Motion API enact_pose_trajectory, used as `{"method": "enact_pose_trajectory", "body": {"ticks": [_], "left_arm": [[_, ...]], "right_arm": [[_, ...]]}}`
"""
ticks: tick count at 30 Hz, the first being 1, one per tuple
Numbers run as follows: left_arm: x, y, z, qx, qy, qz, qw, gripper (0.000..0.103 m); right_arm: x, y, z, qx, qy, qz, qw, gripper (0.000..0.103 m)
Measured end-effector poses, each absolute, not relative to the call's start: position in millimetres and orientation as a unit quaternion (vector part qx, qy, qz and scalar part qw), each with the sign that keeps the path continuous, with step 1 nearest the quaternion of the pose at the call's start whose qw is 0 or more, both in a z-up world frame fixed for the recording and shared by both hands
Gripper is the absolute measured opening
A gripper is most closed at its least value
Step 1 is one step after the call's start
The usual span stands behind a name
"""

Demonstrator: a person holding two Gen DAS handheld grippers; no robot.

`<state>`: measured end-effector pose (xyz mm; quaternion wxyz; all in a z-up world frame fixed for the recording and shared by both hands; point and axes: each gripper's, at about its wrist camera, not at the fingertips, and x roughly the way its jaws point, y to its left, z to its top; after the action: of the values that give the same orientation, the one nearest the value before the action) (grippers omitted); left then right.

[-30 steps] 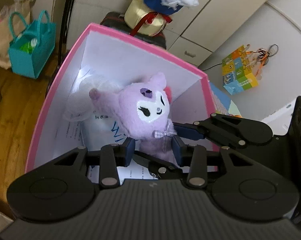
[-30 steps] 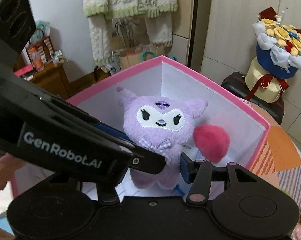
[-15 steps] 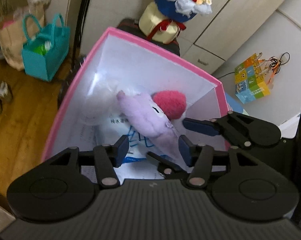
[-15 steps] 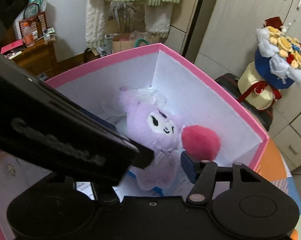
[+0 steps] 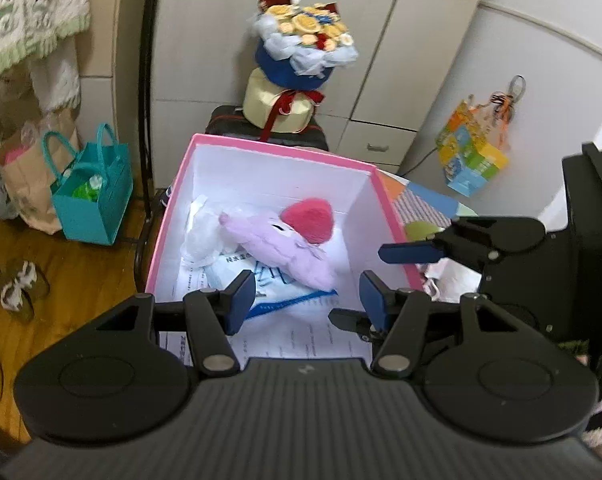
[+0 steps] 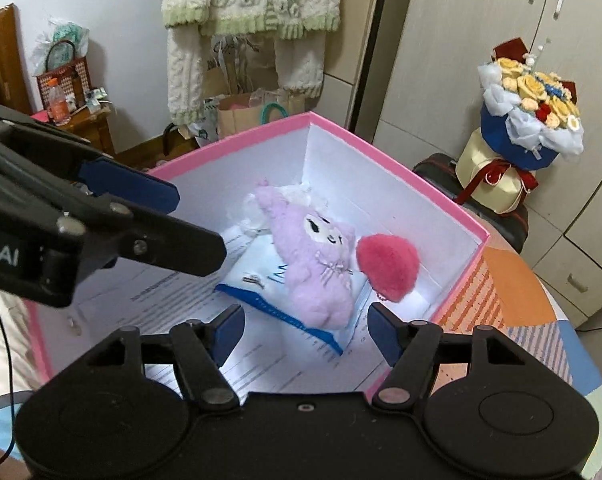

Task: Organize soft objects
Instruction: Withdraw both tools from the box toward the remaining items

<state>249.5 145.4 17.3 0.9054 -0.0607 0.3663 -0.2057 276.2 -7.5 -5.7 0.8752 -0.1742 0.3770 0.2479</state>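
A purple plush doll (image 5: pixel 279 246) (image 6: pixel 315 260) lies on its side inside the pink box (image 5: pixel 285 151) (image 6: pixel 401 168), on a blue-and-white packet (image 5: pixel 277 292) (image 6: pixel 261 276). A red fluffy pompom (image 5: pixel 310 220) (image 6: pixel 387 266) lies against it. My left gripper (image 5: pixel 307 294) is open and empty above the box's near edge. My right gripper (image 6: pixel 305 330) is open and empty, also above the box. Each gripper shows in the other's view: the right one at the right of the left wrist view (image 5: pixel 409 253), the left one at the left of the right wrist view (image 6: pixel 129 188).
White crumpled wrapping (image 5: pixel 201 232) and printed papers (image 6: pixel 189 300) lie in the box. A flower bouquet (image 5: pixel 301 60) (image 6: pixel 529 120) stands on a dark case behind. A teal bag (image 5: pixel 91 196) sits on the wooden floor at left. A patterned table surface (image 6: pixel 517 312) lies at right.
The purple doll was held upright between the grippers a second ago. It has been let go and now lies in the box. Both grippers have opened wider and pulled back upward.
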Motion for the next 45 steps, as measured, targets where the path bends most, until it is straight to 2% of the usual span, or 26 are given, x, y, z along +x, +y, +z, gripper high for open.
{"method": "enact_pose_trajectory", "body": {"ticks": [13, 25, 34, 45], "left_arm": [[181, 137, 49, -0.01, 0.328, -0.227, 0.917, 0.061], [114, 99, 61, 0.023, 0.309, -0.285, 0.907, 0.064], [124, 47, 38, 0.024, 0.335, -0.315, 0.888, 0.065], [169, -27, 12, 0.018, 0.338, -0.301, 0.892, 0.065]], "right_arm": [[204, -25, 33, -0.184, 0.326, 0.259, 0.89, 0.079], [124, -98, 43, -0.127, 0.319, 0.286, 0.894, 0.082], [105, -169, 27, -0.097, 0.325, 0.223, 0.914, 0.082], [141, -245, 0, -0.035, 0.317, 0.168, 0.933, 0.083]]}}
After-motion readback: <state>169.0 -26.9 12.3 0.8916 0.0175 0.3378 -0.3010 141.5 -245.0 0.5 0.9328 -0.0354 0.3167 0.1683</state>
